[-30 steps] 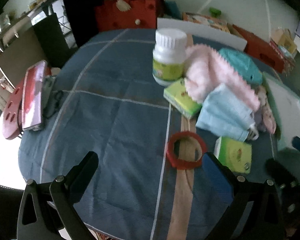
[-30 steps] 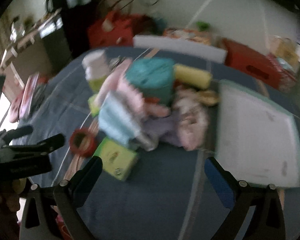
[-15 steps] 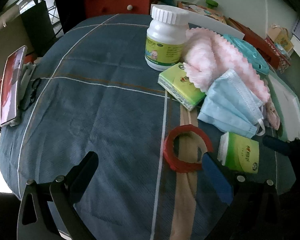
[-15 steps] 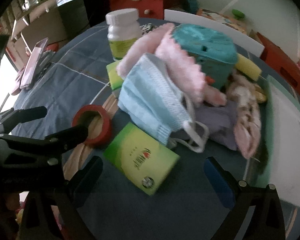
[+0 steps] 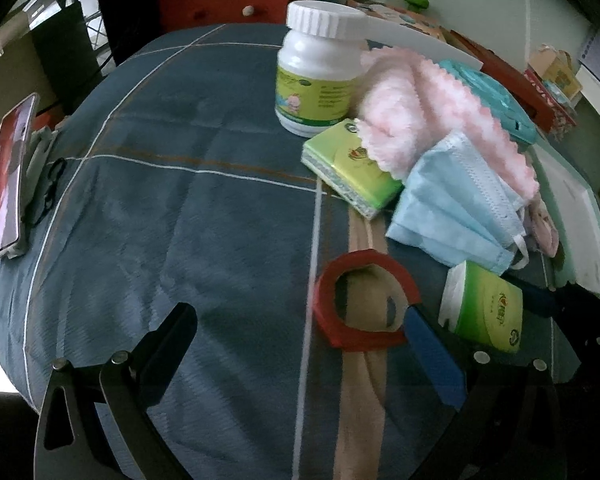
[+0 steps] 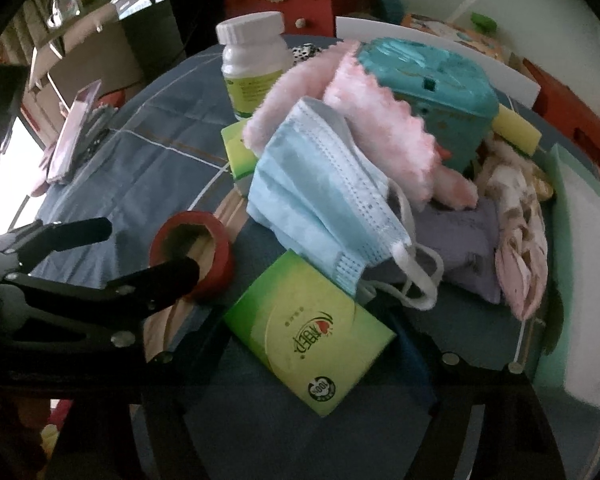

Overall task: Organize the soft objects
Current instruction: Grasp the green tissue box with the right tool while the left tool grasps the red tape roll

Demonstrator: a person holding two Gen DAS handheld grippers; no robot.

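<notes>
**Two grippers reach toward a pile of soft things on a blue-clothed table**

A round table (image 5: 172,208) covered in a blue cloth with pale stripes fills both views. The left gripper (image 5: 296,328) hangs low over the near part of the cloth, its two fingers spread wide with nothing between them. The tip of its right finger lies at the near edge of a red ring (image 5: 366,300) that rests flat on a tan stripe.

Just right of the ring lies a green tissue pack (image 6: 308,332). The right gripper (image 6: 312,344) is down around this pack, with a dark finger on either side of it. The near view is dim and the fingers are partly hidden, so whether they touch the pack cannot be told.

Beyond the pack lies a light blue face mask (image 6: 324,196), its white ear loops trailing toward the near side. A fluffy pink cloth (image 6: 372,120) with a zigzag edge is draped over the mask's far side. A second green tissue pack (image 5: 352,168) lies partly under the pink cloth, on the left. A white bottle (image 5: 320,72) with a green label stands upright at the far left of the pile.

Behind the pink cloth sits a teal box (image 6: 432,84), with a yellow sponge (image 6: 516,128) to its right. A lilac cloth (image 6: 464,248) and a floral cloth (image 6: 520,236) lie on the right of the pile. A white board (image 6: 588,256) with a green edge lies at the far right. A phone (image 5: 8,172) rests at the table's left edge.
</notes>
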